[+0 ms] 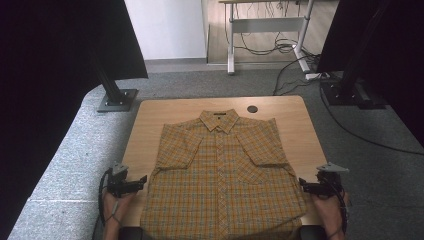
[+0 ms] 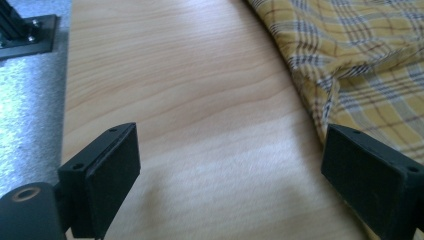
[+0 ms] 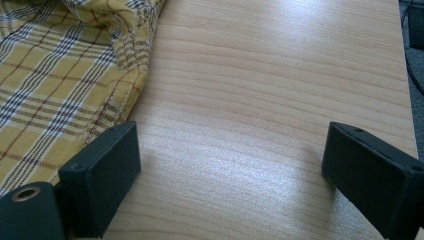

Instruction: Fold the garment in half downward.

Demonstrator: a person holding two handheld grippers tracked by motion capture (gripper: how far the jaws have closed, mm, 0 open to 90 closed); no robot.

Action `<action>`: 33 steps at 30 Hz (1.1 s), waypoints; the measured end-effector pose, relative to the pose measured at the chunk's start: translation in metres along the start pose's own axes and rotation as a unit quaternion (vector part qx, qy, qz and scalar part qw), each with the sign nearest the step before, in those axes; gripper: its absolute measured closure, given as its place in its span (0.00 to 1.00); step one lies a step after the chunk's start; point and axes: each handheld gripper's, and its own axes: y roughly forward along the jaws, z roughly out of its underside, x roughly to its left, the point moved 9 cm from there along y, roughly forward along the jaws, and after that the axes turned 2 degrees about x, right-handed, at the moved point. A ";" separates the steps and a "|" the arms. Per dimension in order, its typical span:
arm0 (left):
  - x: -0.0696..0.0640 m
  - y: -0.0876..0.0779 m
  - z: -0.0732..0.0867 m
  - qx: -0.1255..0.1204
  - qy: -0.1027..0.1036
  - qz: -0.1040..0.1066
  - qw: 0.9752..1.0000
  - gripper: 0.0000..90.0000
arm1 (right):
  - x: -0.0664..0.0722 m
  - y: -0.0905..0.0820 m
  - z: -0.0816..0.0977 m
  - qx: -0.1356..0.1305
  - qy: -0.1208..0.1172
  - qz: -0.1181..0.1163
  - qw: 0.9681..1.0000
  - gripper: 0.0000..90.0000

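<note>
A yellow plaid short-sleeved shirt (image 1: 222,172) lies flat and buttoned on the light wooden table (image 1: 150,117), collar toward the far edge. My left gripper (image 1: 143,181) rests at the shirt's lower left side, jaws pointing at the cloth. In the left gripper view it (image 2: 232,150) stands open over bare wood, its right jaw at the shirt's side edge (image 2: 320,105). My right gripper (image 1: 301,185) mirrors it at the lower right side. It (image 3: 230,150) is open too, its left jaw beside the shirt's hem (image 3: 115,100), with nothing between the pads.
A round dark grommet (image 1: 252,108) sits near the table's far edge. Black stand bases (image 1: 117,100) (image 1: 350,95) flank the table on the grey carpet. A white desk frame (image 1: 265,25) with loose cables (image 1: 280,47) stands behind.
</note>
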 end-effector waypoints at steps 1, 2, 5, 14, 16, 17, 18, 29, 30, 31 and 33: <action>-0.001 0.002 -0.002 0.002 0.002 0.003 1.000 0.10 | 0.000 0.000 0.000 0.000 0.000 0.000 1.000 0.09; -0.002 0.004 -0.005 0.002 0.003 0.005 1.000 0.10 | 0.000 0.000 0.000 0.000 0.000 0.000 1.000 0.09; -0.004 0.009 -0.016 0.001 0.008 0.012 1.000 0.10 | 0.000 0.000 0.000 0.000 0.000 0.000 1.000 0.09; -0.014 0.028 -0.043 -0.007 0.014 0.025 1.000 0.10 | 0.000 0.000 0.000 0.000 0.000 0.000 1.000 0.09; -0.016 0.033 -0.048 -0.009 0.012 0.030 0.999 0.10 | 0.000 0.000 0.000 0.000 0.000 0.000 1.000 0.09; -0.016 0.035 -0.050 -0.009 0.011 0.031 0.999 0.10 | 0.000 0.000 0.000 0.000 0.000 0.000 1.000 0.09; -0.017 0.038 -0.051 -0.009 0.011 0.032 0.999 0.10 | 0.000 0.000 0.000 0.000 0.000 0.000 1.000 0.09; -0.019 0.059 -0.071 -0.015 -0.002 0.040 0.999 0.10 | 0.000 0.000 0.000 0.001 -0.001 -0.001 1.000 0.08; -0.018 0.061 -0.073 -0.017 -0.004 0.040 0.999 0.10 | 0.001 0.000 0.000 0.001 -0.001 -0.001 1.000 0.08; -0.017 0.062 -0.075 -0.017 -0.005 0.040 0.999 0.10 | 0.001 0.000 0.000 0.001 -0.001 -0.001 1.000 0.08; -0.017 0.064 -0.076 -0.017 -0.007 0.041 0.999 0.10 | 0.001 0.000 0.000 0.001 -0.001 -0.001 1.000 0.08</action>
